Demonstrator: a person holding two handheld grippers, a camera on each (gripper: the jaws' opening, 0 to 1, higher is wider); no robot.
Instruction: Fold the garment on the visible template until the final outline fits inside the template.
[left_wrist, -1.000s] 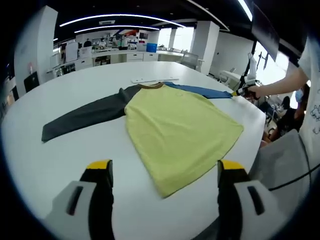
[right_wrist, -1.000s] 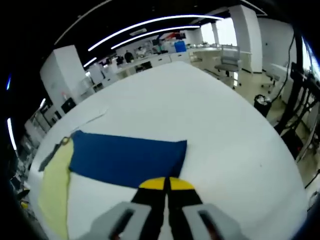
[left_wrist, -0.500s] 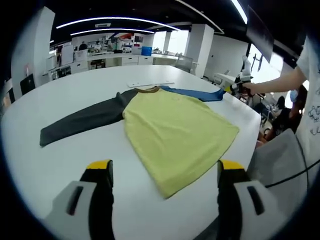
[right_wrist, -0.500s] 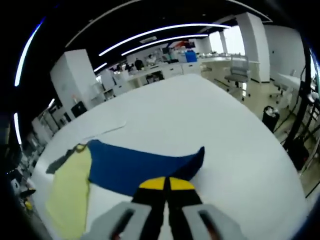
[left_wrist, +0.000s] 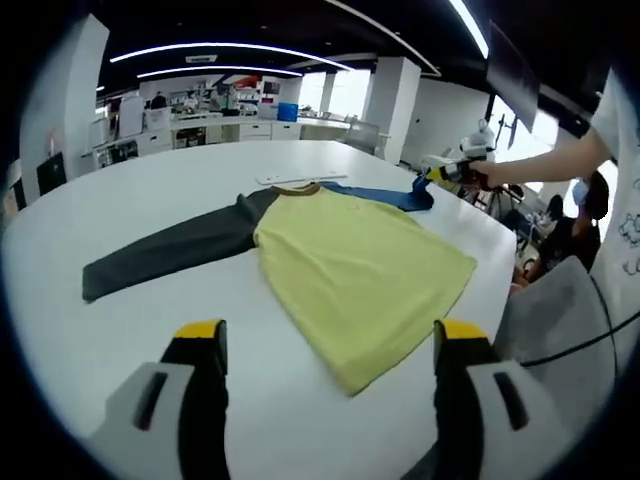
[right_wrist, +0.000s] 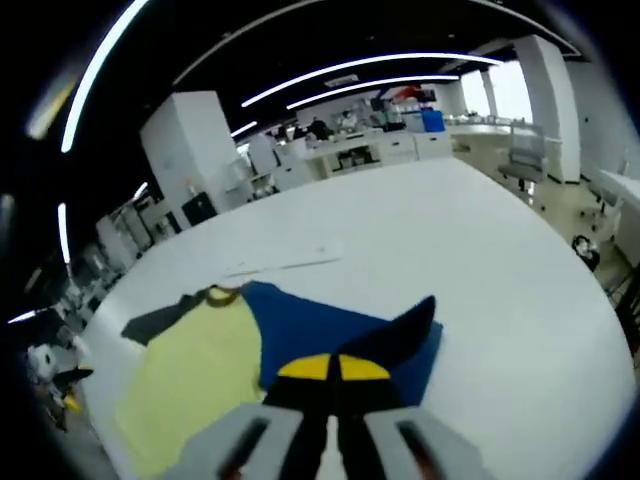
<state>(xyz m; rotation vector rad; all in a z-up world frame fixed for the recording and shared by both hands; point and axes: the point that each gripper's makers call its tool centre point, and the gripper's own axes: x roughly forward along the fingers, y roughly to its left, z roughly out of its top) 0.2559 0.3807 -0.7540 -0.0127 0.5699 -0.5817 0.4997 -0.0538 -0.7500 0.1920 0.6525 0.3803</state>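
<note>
The shirt (left_wrist: 350, 265) lies flat on the white table (left_wrist: 120, 330). The right gripper (right_wrist: 333, 368) is clamped on its blue sleeve (right_wrist: 330, 335), lifting the cuff over the shirt. The left gripper (left_wrist: 325, 345) hangs above the table with jaws apart.

My tabletop (left_wrist: 150, 180) looked smooth, white, faintly glossy; the garment (left_wrist: 350, 260) was soft matt cloth, my right tongs (right_wrist: 335, 368) yellow-tipped plastic.

white table (left_wrist: 120, 330) being lit from above | white strip (left_wrist: 288, 178) lying flat near far edge | blue bin (left_wrist: 287, 111) standing on distant counter | office chair (right_wrist: 520, 168) standing beyond table
</note>
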